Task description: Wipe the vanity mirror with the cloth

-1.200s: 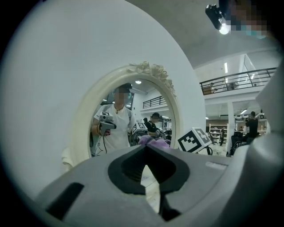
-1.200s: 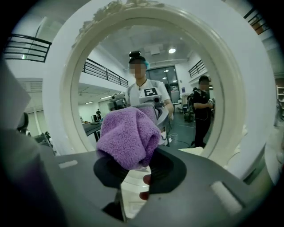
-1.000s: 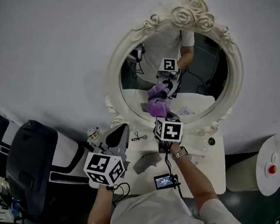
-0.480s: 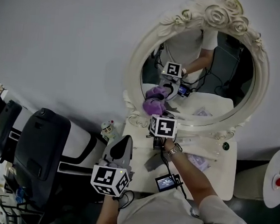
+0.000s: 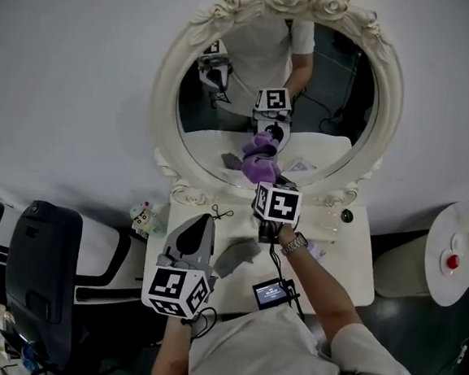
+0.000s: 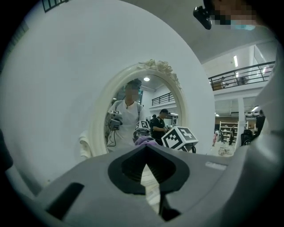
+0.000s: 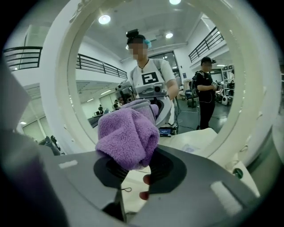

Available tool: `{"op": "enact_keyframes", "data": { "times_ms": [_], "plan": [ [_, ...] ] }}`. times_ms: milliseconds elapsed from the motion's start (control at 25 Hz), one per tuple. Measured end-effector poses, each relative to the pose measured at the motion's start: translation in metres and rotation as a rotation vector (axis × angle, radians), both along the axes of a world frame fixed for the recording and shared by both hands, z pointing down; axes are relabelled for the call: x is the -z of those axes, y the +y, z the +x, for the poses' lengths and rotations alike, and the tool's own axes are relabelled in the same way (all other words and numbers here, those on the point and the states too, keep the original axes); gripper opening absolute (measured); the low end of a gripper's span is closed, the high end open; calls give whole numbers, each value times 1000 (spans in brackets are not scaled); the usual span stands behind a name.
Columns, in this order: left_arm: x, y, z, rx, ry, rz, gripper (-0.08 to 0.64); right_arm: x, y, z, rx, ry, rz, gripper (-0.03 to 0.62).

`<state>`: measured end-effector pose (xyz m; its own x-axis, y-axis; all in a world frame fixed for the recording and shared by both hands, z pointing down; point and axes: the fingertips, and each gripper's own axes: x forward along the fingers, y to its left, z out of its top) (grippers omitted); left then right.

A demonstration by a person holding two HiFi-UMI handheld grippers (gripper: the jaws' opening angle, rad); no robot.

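Right gripper view shows the right gripper [image 7: 133, 156] with jaws clamped on a fluffy purple cloth [image 7: 126, 133] at the lower glass of the oval, cream-framed vanity mirror [image 7: 60, 88]. The left gripper [image 6: 145, 149] has its jaws together, empty, above the white table [image 5: 350, 270].

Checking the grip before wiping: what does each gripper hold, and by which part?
Right gripper pinches the purple cloth by one bunched end; left gripper holds nothing.

One vanity mirror [image 5: 339, 110], one purple cloth [image 5: 261, 169], two tongs: left tongs [image 6: 146, 149] and right tongs [image 7: 136, 165]; two marker cubes [image 5: 175, 290], one white table [image 5: 350, 266], one small round table [image 5: 454, 283], one black chair [image 5: 39, 272], one figurine [image 5: 141, 214]
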<state>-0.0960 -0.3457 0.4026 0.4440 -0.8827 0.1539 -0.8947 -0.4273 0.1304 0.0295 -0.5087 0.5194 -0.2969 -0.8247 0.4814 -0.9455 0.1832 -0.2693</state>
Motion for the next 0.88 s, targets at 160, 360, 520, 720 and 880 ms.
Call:
{"op": "enact_keyframes", "data": {
  "times_ms": [160,360,520,720,880],
  "plan": [
    [-1,-8,48,-114,23,7,2,0,2,79,-123,37,2,98],
    [-5,-13,96,-197,31,4,2,-1,6,159,-233,83,-17,98],
    [-8,-12,123,-242,34,-5,2,-10,12,205,-295,92,-51,98],
    [-5,-11,127,-229,32,2,2,-8,12,214,-308,90,-47,96],
    [-7,-8,105,-176,28,0,2,-7,21,185,-275,51,-27,95]
  ]
}}
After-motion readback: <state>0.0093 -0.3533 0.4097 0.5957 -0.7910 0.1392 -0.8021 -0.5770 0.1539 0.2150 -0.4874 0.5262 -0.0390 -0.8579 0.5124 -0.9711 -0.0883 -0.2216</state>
